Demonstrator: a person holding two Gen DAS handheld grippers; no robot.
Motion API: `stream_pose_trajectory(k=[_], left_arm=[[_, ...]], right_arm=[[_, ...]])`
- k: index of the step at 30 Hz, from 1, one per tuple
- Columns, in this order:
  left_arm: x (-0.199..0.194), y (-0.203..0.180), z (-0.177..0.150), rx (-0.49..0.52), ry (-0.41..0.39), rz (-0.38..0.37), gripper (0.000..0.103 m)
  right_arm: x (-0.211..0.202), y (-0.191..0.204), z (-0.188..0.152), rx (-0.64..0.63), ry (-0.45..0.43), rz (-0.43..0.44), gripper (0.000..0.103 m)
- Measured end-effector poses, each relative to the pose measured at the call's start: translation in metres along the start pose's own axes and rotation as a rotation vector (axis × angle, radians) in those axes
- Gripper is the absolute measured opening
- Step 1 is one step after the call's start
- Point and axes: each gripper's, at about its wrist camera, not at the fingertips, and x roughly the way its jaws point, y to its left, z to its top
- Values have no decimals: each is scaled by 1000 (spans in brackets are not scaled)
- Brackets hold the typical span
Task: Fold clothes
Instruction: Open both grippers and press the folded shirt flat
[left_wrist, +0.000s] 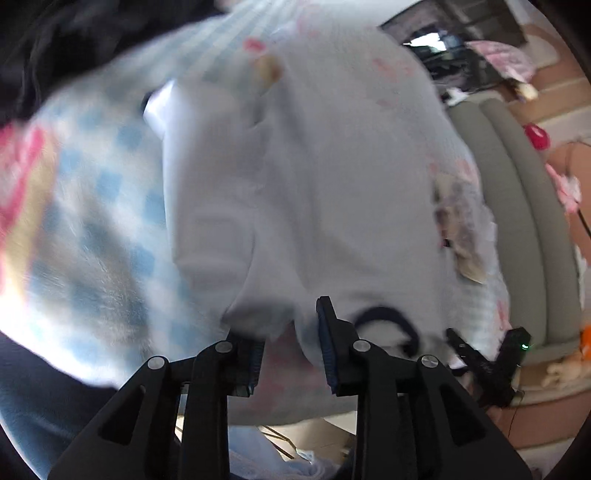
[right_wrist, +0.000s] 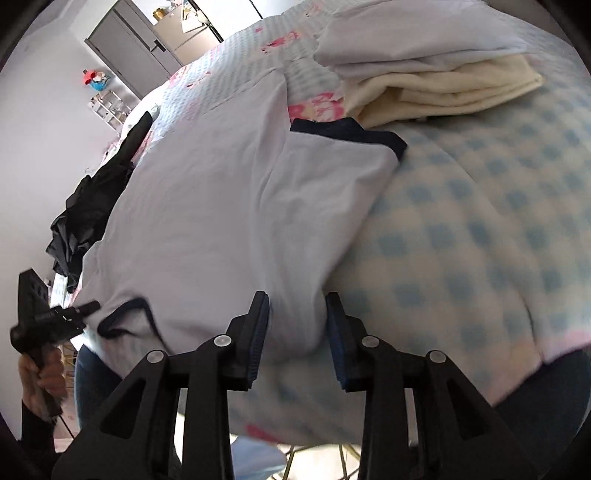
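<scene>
So right now the pale blue shirt (right_wrist: 229, 192) is laid out flat on the bed (right_wrist: 480, 240), which has a blue checked blanket on it. Its dark-trimmed sleeve cuff (right_wrist: 351, 134) points toward 1 o'clock in the right wrist view and the dark neckline (right_wrist: 125, 317) sits down at about 8 o'clock. A stack of folded stuff (right_wrist: 424, 74) sits further up at 1 o'clock, so some pieces look done already.

Both claws are apart. The right claw (right_wrist: 297, 339) has its pads standing open with the near edge of the shirt bulging between them, but I don't see them pressing on it. Same for the left claw (left_wrist: 290, 347): open, cloth edge hanging in the gap, nothing pinched. That view is pretty blurry though.

My guess is the shirt is freshly laid down and the next fold starts now. Tips: smooth the body first, there's a ridge down the middle. Then pinch the sleeve side at two points along one line, lift low, and carry it over to the centre so the edge lands straight. Don't grab the blanket underneath.
</scene>
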Motion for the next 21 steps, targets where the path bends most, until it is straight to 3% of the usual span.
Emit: stream_pose_trajectory(k=[1,4,6,8,10,14,17,21], left_arm=[[-11,-12,0,49,-17,49,28],[-36,-43,4,195,-71,305,28],[-51,-57,9,253,-135,367,28],[-63,-65,13,282,-189,283,29],[-58,-78,10,356,-244,116,35],[0,-88,9,351,-181,-5,36],[52,-97,2,365,-81,48,36],[100,-97,-17,383,39,182,36]], right_arm=[[-5,0,-3,-1,13,9,31],[-31,12,-5,-21,-22,-55,31],[-52,17,-1,-7,-76,-125,31],[-75,14,3,26,-136,-135,31],[-84,16,9,16,-174,-133,31],[-69,48,20,-94,-151,-87,33],[-42,80,21,-183,-108,-58,39],[10,97,5,-233,19,-88,40]])
